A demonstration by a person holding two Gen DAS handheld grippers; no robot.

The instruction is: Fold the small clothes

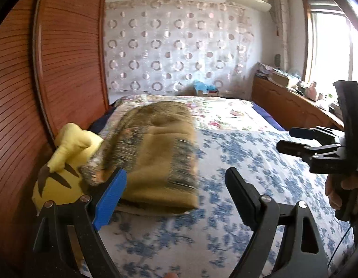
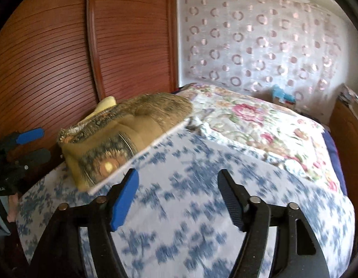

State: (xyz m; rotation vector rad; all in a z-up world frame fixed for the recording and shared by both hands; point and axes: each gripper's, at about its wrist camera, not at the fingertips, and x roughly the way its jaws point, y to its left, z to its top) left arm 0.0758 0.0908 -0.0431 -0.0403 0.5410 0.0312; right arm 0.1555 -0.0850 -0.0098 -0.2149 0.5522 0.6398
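Note:
A folded olive-brown garment (image 1: 155, 153) with a dark print lies on the left side of the bed; in the right wrist view the garment (image 2: 123, 134) sits beyond and left of the fingers. My left gripper (image 1: 174, 172) is open just short of its near edge, nothing between its fingers, and appears from the side as the left gripper (image 2: 43, 142) at the far left. My right gripper (image 2: 177, 173) is open and empty above the blue-flowered sheet (image 2: 190, 208). From the left wrist, the right gripper (image 1: 286, 139) hangs at the right, held by a hand (image 1: 336, 192).
A yellow plush toy (image 1: 63, 162) leans between the garment and the wooden wardrobe (image 1: 63, 58). A flowered quilt (image 1: 225, 113) covers the far part of the bed. A cluttered wooden cabinet (image 1: 283, 102) runs along the right under the window.

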